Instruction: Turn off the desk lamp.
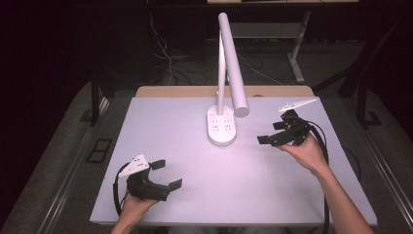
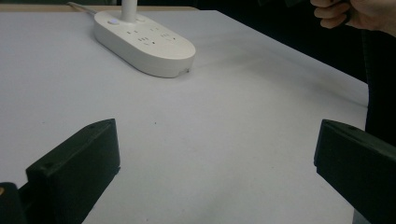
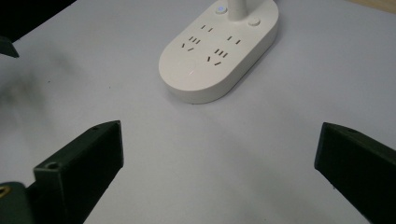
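Note:
A white desk lamp stands at the back middle of the table, its oval base point(image 1: 222, 127) carrying power sockets and its tube head point(image 1: 234, 68) slanting down to the right. My left gripper point(image 1: 166, 174) rests low at the front left, open and empty. My right gripper point(image 1: 272, 133) hovers to the right of the lamp base, also open and empty. The base point(image 2: 144, 43) lies ahead of the left jaws. From the right gripper view the base point(image 3: 219, 51) sits just beyond the wide-apart jaws, with a small lit button near the pole.
The pale table top point(image 1: 195, 161) has free room between the two grippers. Cables trail on the dark floor point(image 1: 263, 68) behind the table. The other hand point(image 2: 350, 11) shows at the top right of the left gripper view.

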